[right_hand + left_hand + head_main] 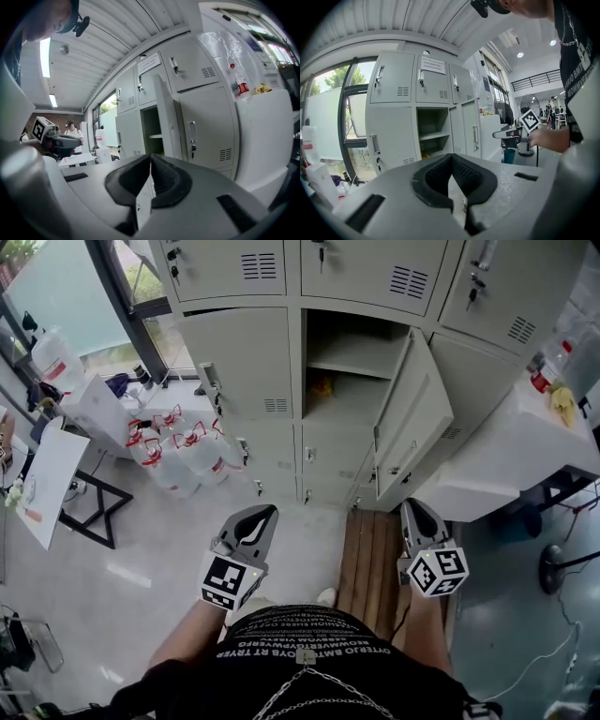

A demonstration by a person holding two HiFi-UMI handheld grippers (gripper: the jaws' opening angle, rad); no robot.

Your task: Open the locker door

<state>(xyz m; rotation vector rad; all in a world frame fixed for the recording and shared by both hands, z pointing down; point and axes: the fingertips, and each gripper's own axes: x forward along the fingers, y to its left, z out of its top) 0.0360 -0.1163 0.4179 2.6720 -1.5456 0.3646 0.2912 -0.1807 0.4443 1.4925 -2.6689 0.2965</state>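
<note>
Grey metal locker door (413, 418) is swung wide open, just right of centre, upper half of frame.

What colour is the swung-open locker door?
The open metal locker door is pale grey, matching the neighbouring lockers; clearest in the head view.

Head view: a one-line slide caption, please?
Left gripper and right gripper, both shut and empty, face the lockers; one door stands open on a shelf.
</note>
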